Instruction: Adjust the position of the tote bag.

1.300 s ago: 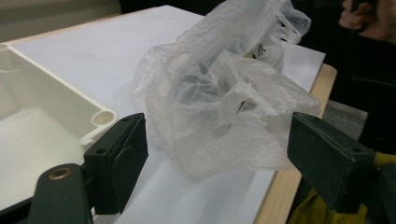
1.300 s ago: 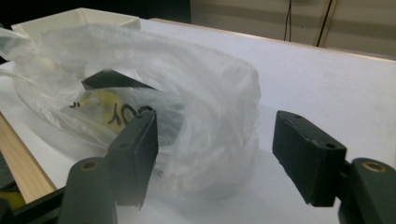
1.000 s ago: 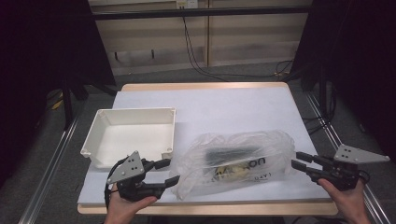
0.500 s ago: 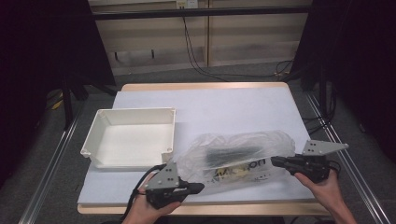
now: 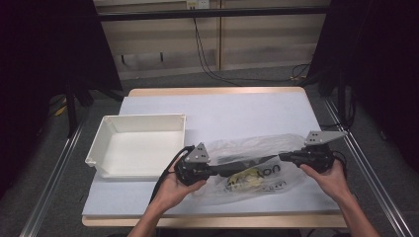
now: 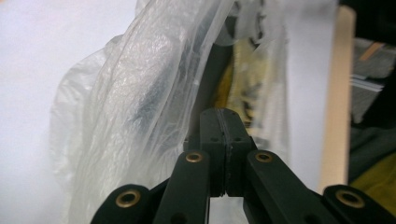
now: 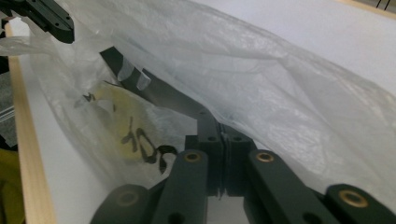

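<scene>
A crumpled clear plastic bag [image 5: 249, 147] with black lettering and something yellow [image 5: 245, 179] inside lies at the table's front middle. My left gripper [image 5: 220, 171] reaches in from the bag's left end and is shut on the plastic. My right gripper [image 5: 282, 157] comes in from the right end, also shut on the bag. A dark strip [image 5: 252, 164] stretches between the two. In the left gripper view the jaws [image 6: 225, 121] meet with the bag [image 6: 140, 93] bunched over them. In the right gripper view the strip [image 7: 154, 91] leaves the shut gripper [image 7: 223, 135] under the film [image 7: 280, 84].
An empty white tray [image 5: 138, 118] stands at the left of the pale table [image 5: 222, 108], just behind my left hand. The wooden front edge [image 5: 212, 221] runs close under both forearms. The left gripper [image 7: 51, 18] shows far off in the right gripper view.
Both grippers stood open at the bag's two ends. They have moved inward, the left one farthest, and have shut on the bag, which is now drawn flatter between them.
</scene>
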